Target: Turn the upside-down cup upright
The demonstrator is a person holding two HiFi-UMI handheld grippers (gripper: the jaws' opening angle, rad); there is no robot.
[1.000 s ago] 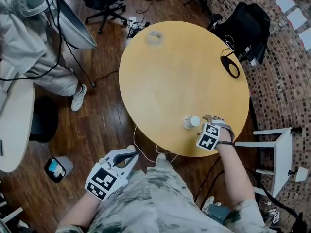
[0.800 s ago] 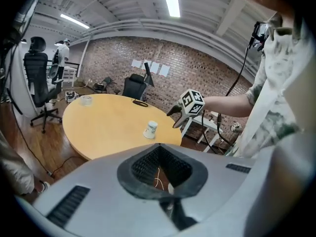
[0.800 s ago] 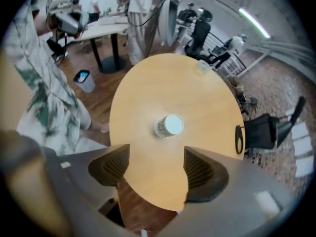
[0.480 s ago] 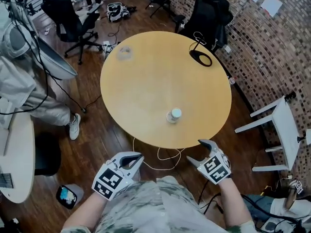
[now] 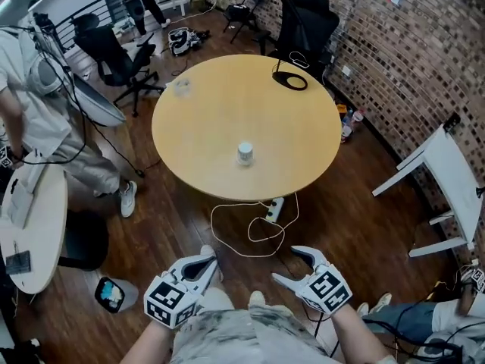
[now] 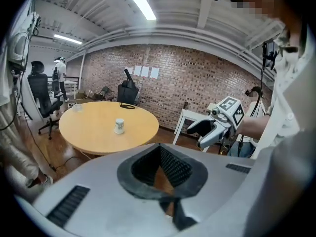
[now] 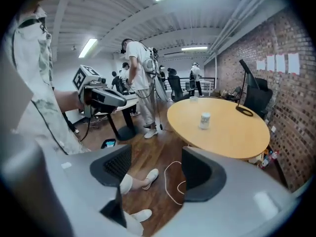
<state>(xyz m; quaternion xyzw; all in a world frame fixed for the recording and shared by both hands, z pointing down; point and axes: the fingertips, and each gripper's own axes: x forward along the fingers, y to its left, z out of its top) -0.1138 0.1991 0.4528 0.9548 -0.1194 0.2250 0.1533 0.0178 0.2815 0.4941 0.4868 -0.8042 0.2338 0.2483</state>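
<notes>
A small white cup (image 5: 244,153) stands on the round yellow table (image 5: 303,150), near its front edge; which end is up is too small to tell. It also shows in the left gripper view as the cup (image 6: 119,126) and in the right gripper view as the cup (image 7: 205,120). Both grippers hang low over the wooden floor, well short of the table. My left gripper (image 5: 203,262) has its jaws drawn together with nothing held. My right gripper (image 5: 288,266) stands open and empty.
A clear ring-like object (image 5: 180,86) and a black loop (image 5: 290,80) lie at the table's far side. A white cable with a power strip (image 5: 269,214) lies on the floor below the edge. Black chairs (image 5: 307,21), a white folding chair (image 5: 447,177) and a standing person (image 5: 38,89) surround it.
The right gripper was at the cup a second ago and has let it go. Both grippers have backed well away from the table, which now shows whole.
</notes>
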